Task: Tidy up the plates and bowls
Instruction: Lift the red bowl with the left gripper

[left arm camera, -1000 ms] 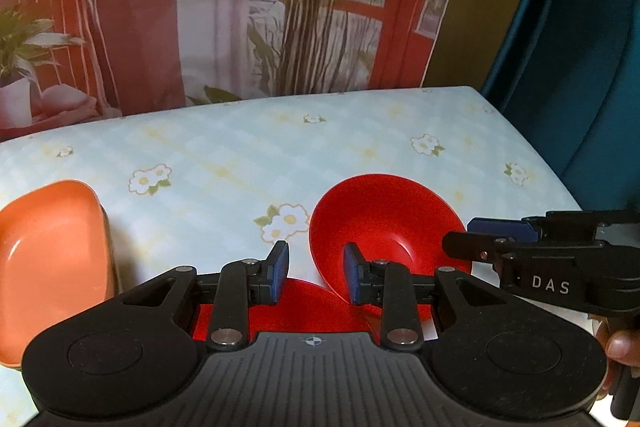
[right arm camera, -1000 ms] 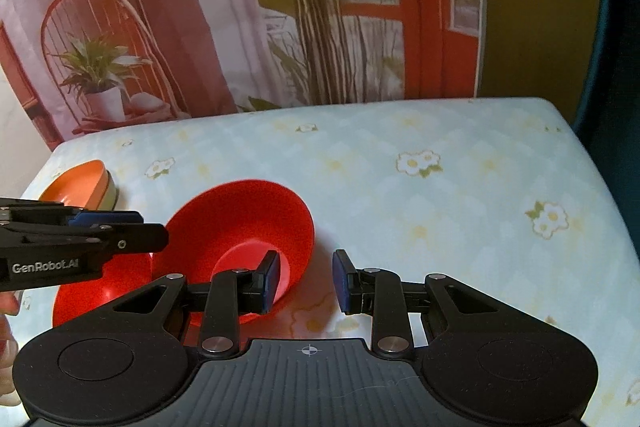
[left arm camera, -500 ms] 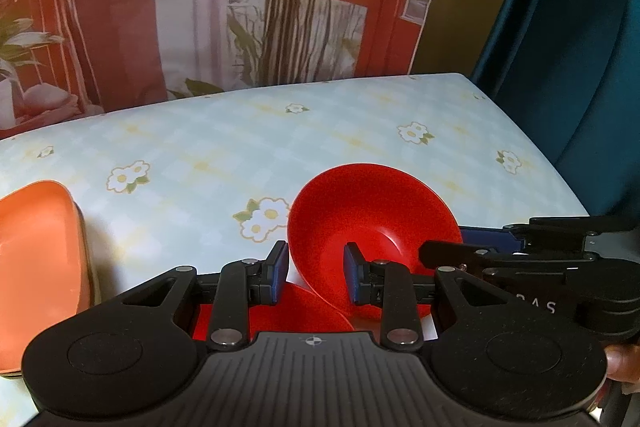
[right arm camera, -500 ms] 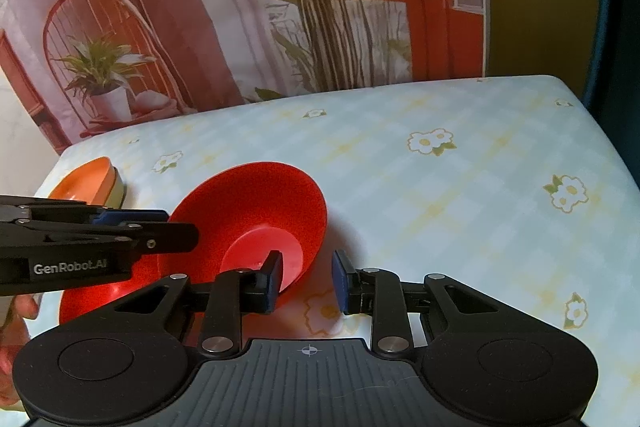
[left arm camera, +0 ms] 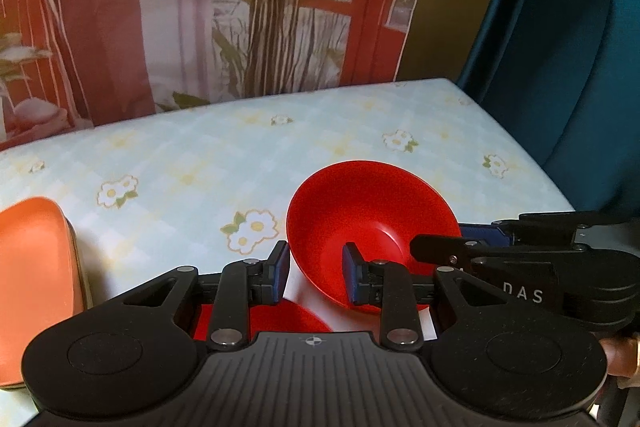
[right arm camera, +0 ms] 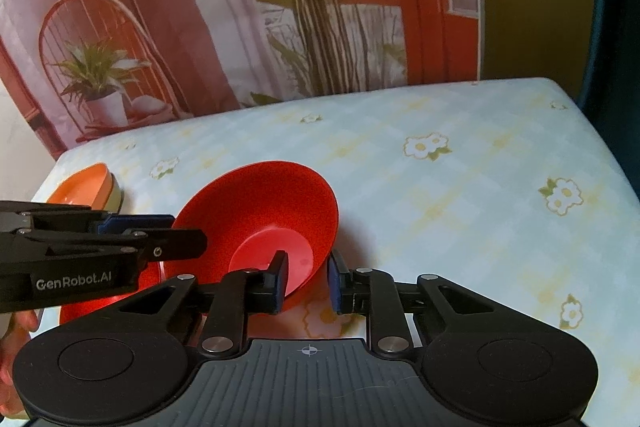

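A red bowl (left arm camera: 370, 217) is tipped up off the flowered table, also in the right wrist view (right arm camera: 276, 211). My left gripper (left arm camera: 315, 277) straddles its near-left rim, one finger inside, jaws apart. My right gripper (right arm camera: 306, 281) straddles its right rim the same way, left finger inside, jaws apart. Whether either pair of pads presses the rim I cannot tell. A second red dish (left arm camera: 288, 317) lies flat under the left gripper, also in the right wrist view (right arm camera: 108, 303). An orange dish (left arm camera: 34, 279) sits at the left, also in the right wrist view (right arm camera: 84, 187).
The orange dish rests on a cream one (right arm camera: 114, 193). The table cover (left arm camera: 192, 163) is pale with daisies. A printed backdrop (right arm camera: 240, 27) stands behind the table and a dark teal curtain (left arm camera: 560, 47) hangs at the right.
The red bowl has tilted up more steeply and risen between the two grippers. Both grippers have closed in on its rim, and the views have shifted slightly.
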Available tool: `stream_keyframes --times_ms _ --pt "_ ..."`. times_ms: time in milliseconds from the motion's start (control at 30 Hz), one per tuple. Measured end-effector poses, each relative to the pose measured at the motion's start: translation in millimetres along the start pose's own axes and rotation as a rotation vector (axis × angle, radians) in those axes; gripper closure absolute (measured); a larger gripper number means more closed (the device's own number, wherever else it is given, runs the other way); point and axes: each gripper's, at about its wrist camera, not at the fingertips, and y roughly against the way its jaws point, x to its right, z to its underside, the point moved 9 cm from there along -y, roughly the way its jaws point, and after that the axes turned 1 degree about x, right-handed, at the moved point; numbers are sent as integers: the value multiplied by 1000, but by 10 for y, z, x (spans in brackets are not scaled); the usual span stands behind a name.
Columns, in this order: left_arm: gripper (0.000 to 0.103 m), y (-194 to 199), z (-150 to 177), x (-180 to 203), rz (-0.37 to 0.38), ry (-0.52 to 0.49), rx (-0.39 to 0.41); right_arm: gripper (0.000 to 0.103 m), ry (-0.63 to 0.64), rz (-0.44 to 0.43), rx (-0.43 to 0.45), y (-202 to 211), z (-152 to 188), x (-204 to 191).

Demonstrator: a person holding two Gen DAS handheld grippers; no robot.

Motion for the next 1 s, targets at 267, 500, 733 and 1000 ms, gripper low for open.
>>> stream_keyframes --times_ms 267,500,733,1000 --pt "73 262 -104 9 23 19 69 83 -6 -1 40 137 -124 -25" --pt "73 449 -108 -1 11 12 102 83 5 -8 66 286 -181 -157" --pt "73 658 -96 -76 4 33 137 83 28 -17 80 401 -215 -360" --pt "73 887 -44 -180 0 57 163 83 61 -24 82 465 -227 -594"
